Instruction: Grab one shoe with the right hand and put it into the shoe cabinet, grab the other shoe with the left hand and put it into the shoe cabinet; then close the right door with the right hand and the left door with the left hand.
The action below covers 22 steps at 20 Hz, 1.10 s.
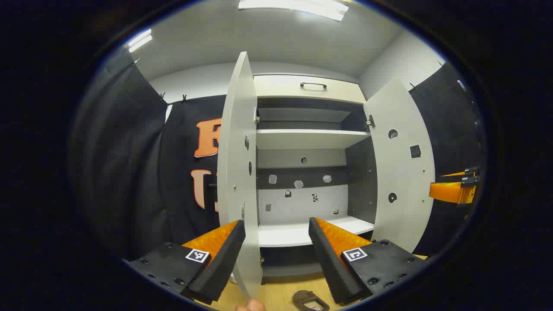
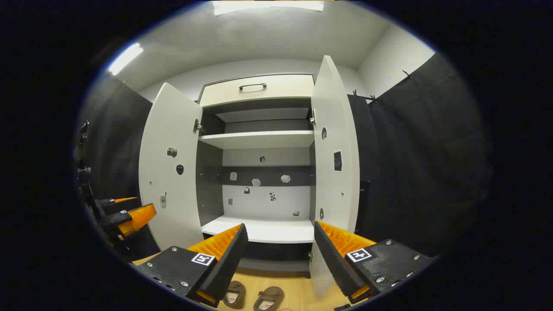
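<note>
The white shoe cabinet (image 1: 302, 142) (image 2: 259, 138) stands in front of me with both doors swung wide. Its left door (image 1: 239, 172) (image 2: 170, 172) and right door (image 1: 402, 164) (image 2: 335, 172) are open, and the shelves hold nothing. Two brown shoes (image 2: 235, 294) (image 2: 268, 298) lie side by side on the wooden floor below the cabinet; one brown shoe (image 1: 309, 301) shows in the left gripper view. My left gripper (image 1: 276, 259) hangs open before the left door's edge. My right gripper (image 2: 278, 259) is open above the shoes. Each gripper also shows far off (image 1: 458, 190) (image 2: 125, 216).
Black cloth walls close in on both sides. A closed drawer with a dark handle (image 1: 313, 85) (image 2: 252, 86) tops the cabinet. The wooden floor (image 2: 298, 293) runs in front of the cabinet base. A fingertip (image 1: 250, 306) shows at the bottom edge.
</note>
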{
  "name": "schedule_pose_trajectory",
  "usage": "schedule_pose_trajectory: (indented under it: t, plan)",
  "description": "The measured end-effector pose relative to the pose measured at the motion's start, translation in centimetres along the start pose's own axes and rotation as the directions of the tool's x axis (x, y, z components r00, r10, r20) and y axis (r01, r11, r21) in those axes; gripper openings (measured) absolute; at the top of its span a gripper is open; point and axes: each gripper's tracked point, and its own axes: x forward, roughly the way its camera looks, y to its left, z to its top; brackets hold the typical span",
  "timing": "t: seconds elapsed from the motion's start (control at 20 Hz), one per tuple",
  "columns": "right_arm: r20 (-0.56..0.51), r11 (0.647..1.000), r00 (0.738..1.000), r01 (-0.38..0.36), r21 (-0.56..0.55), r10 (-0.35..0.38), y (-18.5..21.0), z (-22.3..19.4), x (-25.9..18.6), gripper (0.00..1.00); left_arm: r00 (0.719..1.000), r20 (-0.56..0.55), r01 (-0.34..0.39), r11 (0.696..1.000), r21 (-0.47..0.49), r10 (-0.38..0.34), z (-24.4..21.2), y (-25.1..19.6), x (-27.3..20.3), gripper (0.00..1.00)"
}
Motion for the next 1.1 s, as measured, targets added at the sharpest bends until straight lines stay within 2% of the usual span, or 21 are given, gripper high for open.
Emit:
schedule_pose_trajectory:
  t: [0.5, 1.1]
  plan:
    - [-0.009, 0.999, 0.999, 0.041, -0.003, -0.041, -1.7, -0.6, 1.1, 0.95, 1.000, -0.020, -0.010, 1.000, -0.010, 0.009, -0.6, 0.3, 0.8, 0.96]
    - [-0.033, 0.999, 0.999, 0.038, -0.006, -0.038, -1.7, -2.4, 2.1, 0.95, 1.000, -0.018, 0.007, 1.000, -0.016, -0.007, -0.6, -0.4, 1.1, 0.95]
